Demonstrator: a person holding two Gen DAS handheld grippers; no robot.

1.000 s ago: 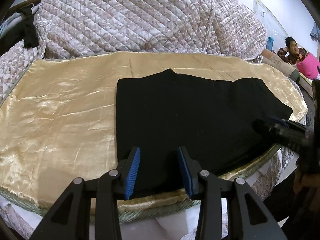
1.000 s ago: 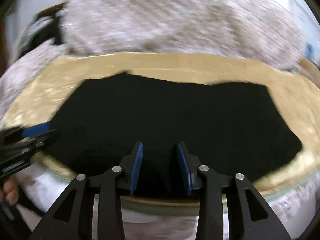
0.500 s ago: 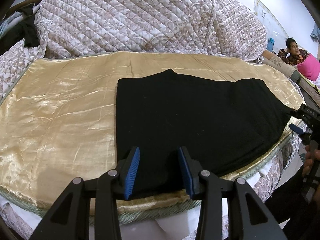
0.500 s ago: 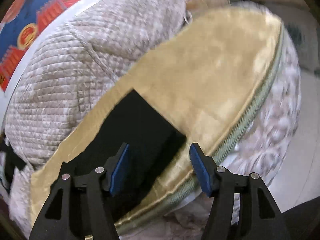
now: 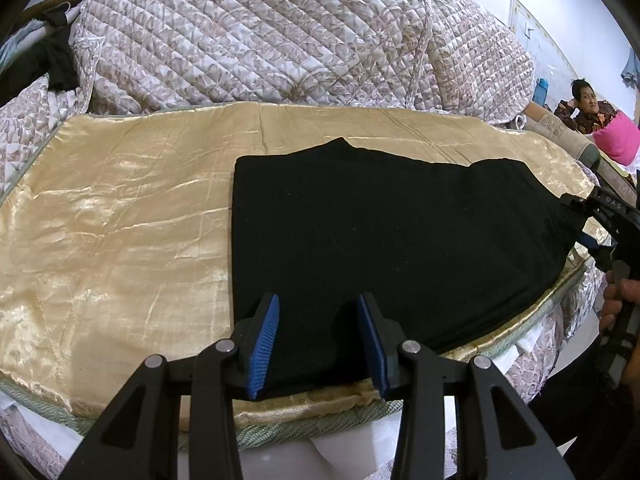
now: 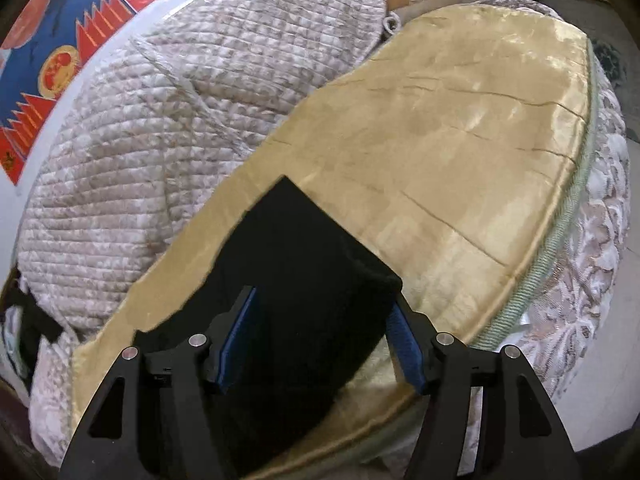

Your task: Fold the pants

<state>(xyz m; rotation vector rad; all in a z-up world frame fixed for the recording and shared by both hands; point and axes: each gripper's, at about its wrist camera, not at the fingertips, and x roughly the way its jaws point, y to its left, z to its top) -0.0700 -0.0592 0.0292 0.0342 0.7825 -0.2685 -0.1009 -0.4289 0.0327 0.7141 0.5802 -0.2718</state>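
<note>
Black pants (image 5: 380, 240), folded into a flat rectangle, lie on a gold satin cloth (image 5: 120, 240). My left gripper (image 5: 318, 336) hovers open over their near edge, blue pads apart with nothing pinched. At the pants' right end my right gripper (image 5: 580, 220) comes in sideways, held by a hand (image 5: 620, 296). In the right wrist view that gripper (image 6: 320, 340) is rolled and stands open, its blue pads straddling the end corner of the pants (image 6: 304, 260) without pressing on it.
A heap of quilted bedding (image 5: 260, 40) rises behind the cloth. A dark garment (image 5: 52, 68) lies at the far left. A person (image 5: 588, 108) sits at the far right. The bed's green-trimmed edge (image 6: 560, 232) drops off close to the pants' end.
My right gripper swung from the pants' near edge to their right end, rolled sideways, and spread its jaws wider. The left gripper and the pants stayed still.
</note>
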